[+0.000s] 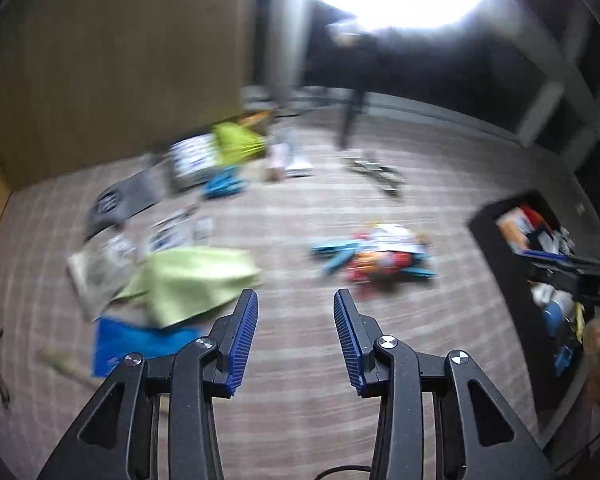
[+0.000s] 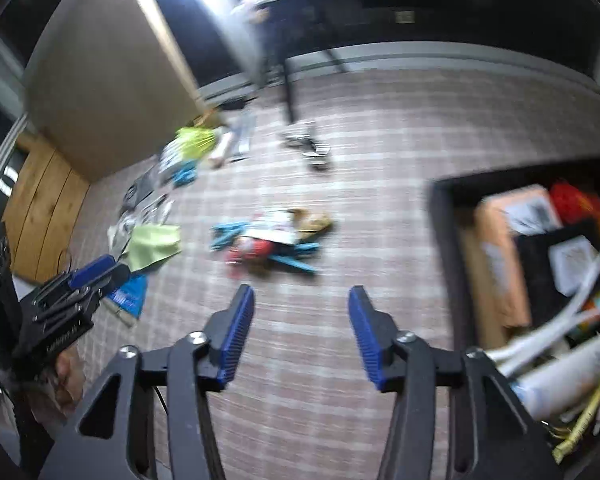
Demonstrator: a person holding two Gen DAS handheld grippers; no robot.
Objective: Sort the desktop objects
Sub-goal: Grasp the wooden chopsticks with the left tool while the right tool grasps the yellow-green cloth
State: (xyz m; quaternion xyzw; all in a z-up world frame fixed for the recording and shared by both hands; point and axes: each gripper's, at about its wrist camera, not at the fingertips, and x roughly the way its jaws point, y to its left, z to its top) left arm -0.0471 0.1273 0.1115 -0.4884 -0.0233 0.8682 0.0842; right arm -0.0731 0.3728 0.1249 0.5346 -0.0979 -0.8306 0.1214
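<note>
Both views blurred. Left tongs (image 1: 296,300) open, nothing btwn pads, over checked tabletop (image 1: 300,420). Right tongs (image 2: 300,296) open & empty too. Pile of colourful bits (image 2: 268,240) mid-tabletop ahead of both; green cloth (image 1: 192,280) at left; black box (image 2: 444,240) w/ sorted stuff at right.

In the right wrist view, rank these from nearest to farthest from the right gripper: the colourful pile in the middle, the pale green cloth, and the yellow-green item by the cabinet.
From the right gripper:
1. Colourful pile, just ahead, centre of the surface.
2. Pale green cloth, ahead and left.
3. Yellow-green item, far left, beside the cabinet.
</note>
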